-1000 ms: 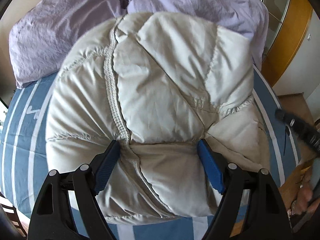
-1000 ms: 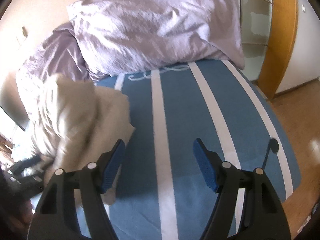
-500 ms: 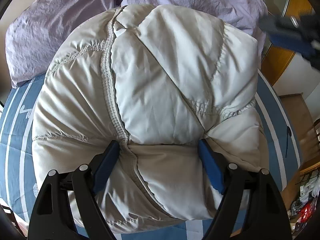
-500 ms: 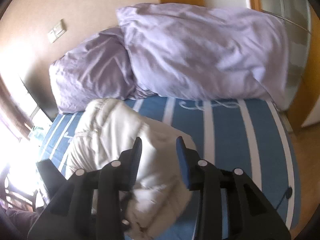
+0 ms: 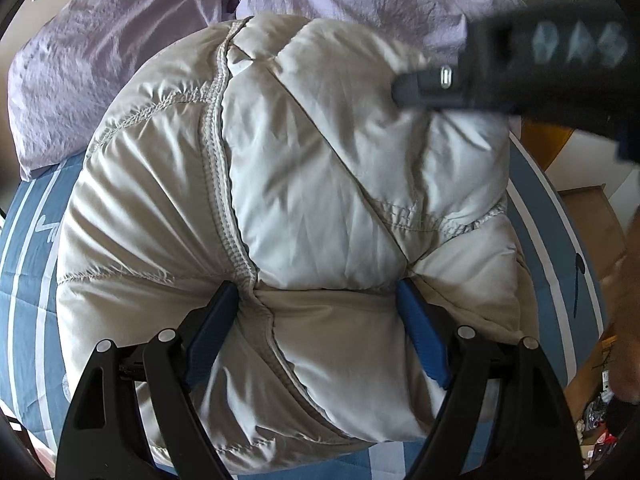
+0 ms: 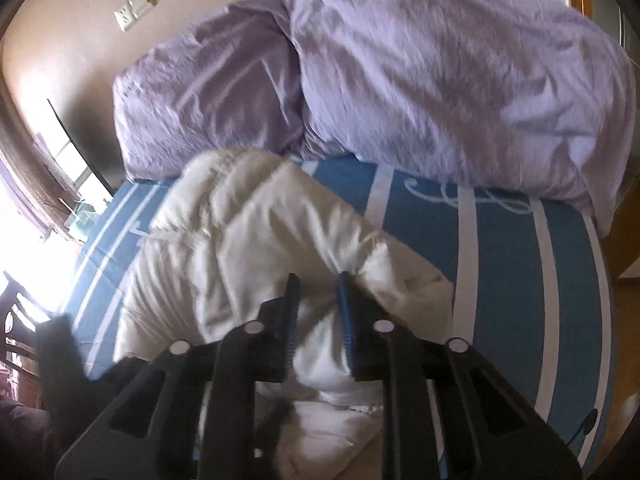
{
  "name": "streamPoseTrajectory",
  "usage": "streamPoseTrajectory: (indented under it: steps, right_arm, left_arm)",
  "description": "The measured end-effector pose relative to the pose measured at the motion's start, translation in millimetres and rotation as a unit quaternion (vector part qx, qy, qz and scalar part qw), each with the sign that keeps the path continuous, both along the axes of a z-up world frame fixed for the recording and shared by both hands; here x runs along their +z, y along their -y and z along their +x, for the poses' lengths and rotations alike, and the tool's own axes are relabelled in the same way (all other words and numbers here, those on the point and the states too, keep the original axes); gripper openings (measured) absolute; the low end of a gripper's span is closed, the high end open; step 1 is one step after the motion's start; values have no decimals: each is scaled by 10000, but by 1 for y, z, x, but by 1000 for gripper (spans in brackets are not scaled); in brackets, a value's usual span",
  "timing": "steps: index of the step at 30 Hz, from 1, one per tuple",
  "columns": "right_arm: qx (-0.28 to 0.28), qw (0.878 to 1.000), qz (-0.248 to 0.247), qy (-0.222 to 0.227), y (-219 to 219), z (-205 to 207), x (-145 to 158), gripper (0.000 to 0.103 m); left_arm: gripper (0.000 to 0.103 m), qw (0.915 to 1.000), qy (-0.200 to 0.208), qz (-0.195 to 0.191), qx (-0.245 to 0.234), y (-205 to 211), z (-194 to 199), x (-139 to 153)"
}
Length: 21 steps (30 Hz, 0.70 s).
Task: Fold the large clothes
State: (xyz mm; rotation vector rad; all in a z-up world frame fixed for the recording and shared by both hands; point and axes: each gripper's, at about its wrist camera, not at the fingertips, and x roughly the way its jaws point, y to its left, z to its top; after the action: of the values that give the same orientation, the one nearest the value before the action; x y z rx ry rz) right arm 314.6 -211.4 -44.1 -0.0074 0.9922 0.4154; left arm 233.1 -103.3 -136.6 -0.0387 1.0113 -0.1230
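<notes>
A puffy off-white quilted jacket point(image 5: 320, 160) lies bundled on the blue striped bed point(image 5: 24, 280). My left gripper point(image 5: 318, 286) stands wide over the bundle's near part. Both blue pads are sunk into the fabric, which puckers at each fingertip. In the right wrist view my right gripper point(image 6: 318, 278) sits on the jacket point(image 6: 240, 240) with its jaws narrow and still closing. A fold of white fabric lies between the pads and creases at the right tip. From the left wrist view the right gripper point(image 5: 408, 88) shows as a dark blur over the bundle's far right corner.
Two lilac pillows point(image 6: 440, 80) lie across the head of the bed point(image 6: 500, 260), just beyond the jacket. An orange wooden frame point(image 5: 544, 148) and wood floor point(image 5: 592, 216) border the bed's right side. A person's hand point(image 5: 630, 280) shows at the right edge.
My right gripper swung left from over bare bedding onto the jacket, and its jaws went from wide to narrow. The left gripper kept its place, and the bundle now looms larger in its view.
</notes>
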Motion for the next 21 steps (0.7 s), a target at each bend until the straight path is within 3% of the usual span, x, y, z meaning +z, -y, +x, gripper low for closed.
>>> streamPoseTrajectory:
  steps: [5,14,21]
  right_arm:
    - [-223,9996,-45,-161,12,6,-25,6]
    - [-565,9978,-79,-325,22,11,-60,6]
    - [-601,9977,-139,-294,19,9,-74,6]
  left_arm:
    - [81,9999,96,-47,-68,-2,-4,4]
    - [78,9986,412,-212,-266,-9,-14,26]
    - [77,9972,577,-475,-36,-32,-1,51]
